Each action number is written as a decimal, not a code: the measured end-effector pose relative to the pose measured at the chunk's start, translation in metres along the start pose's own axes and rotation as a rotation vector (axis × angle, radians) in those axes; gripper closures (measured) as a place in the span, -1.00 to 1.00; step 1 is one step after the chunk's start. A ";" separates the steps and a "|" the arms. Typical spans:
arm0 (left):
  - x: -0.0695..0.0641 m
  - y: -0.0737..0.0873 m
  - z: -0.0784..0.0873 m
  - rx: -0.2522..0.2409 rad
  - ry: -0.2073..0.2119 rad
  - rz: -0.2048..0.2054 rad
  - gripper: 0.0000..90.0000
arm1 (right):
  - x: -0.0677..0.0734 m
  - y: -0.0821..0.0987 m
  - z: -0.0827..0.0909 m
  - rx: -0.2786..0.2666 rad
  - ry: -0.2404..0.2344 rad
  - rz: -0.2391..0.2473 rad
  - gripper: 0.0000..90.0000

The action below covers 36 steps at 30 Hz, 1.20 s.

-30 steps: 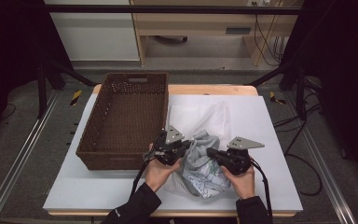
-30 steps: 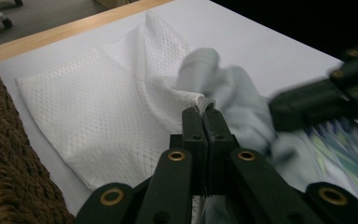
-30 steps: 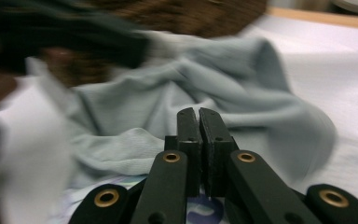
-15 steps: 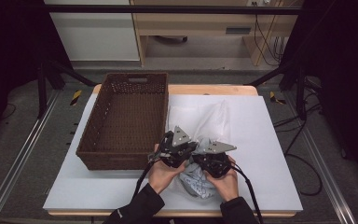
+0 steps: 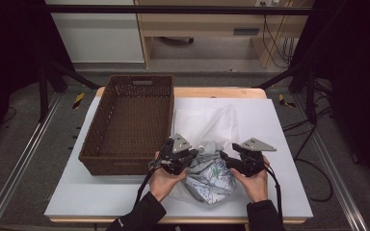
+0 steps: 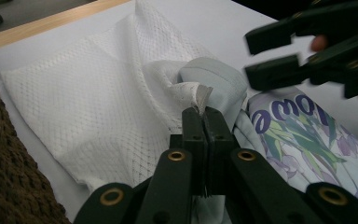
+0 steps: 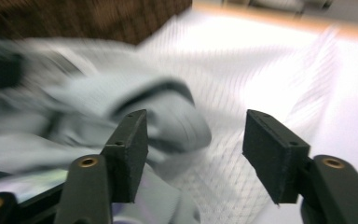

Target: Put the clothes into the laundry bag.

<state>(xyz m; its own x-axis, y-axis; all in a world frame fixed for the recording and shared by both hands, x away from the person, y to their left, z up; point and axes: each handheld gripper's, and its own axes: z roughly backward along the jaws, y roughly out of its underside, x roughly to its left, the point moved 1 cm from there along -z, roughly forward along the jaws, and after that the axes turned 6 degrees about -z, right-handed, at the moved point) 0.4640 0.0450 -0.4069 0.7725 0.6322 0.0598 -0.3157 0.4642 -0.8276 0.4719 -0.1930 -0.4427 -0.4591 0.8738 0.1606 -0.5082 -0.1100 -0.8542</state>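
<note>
Left gripper (image 6: 200, 122) fingers closed on a mesh bag (image 6: 98, 88) edge, seen in its own view. Right gripper (image 7: 193, 154) fingers open above the printed garment (image 5: 211, 178). Bag extends from garment toward the table's (image 5: 279, 130) far edge, beside the basket (image 5: 130, 122).

Black left gripper (image 5: 185, 157) & right gripper (image 5: 231, 160), grey 3-cornered top plates, brass rivets, black cables, dark sleeves.

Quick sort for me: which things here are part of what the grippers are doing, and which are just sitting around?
In the job:
- white mesh laundry bag, edge pinched by the left gripper
- pale printed garment
- right gripper, jaws open beside it

Lying about:
- brown woven basket
- white table mat
</note>
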 end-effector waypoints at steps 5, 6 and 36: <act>0.000 0.000 -0.003 -0.001 0.013 -0.001 0.97 | -0.004 0.004 -0.034 0.065 -0.073 -0.005 0.19; 0.000 0.000 -0.003 -0.002 0.014 0.001 0.97 | -0.004 0.003 -0.036 0.072 -0.100 -0.026 0.41; -0.003 0.004 0.006 -0.010 0.003 -0.017 0.97 | 0.057 0.006 -0.027 0.010 -0.148 0.091 0.70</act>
<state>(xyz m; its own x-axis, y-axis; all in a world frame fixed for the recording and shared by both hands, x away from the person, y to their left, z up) 0.4576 0.0489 -0.4077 0.7794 0.6223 0.0723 -0.2967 0.4683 -0.8322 0.4622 -0.1311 -0.4525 -0.6050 0.7811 0.1545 -0.4668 -0.1907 -0.8636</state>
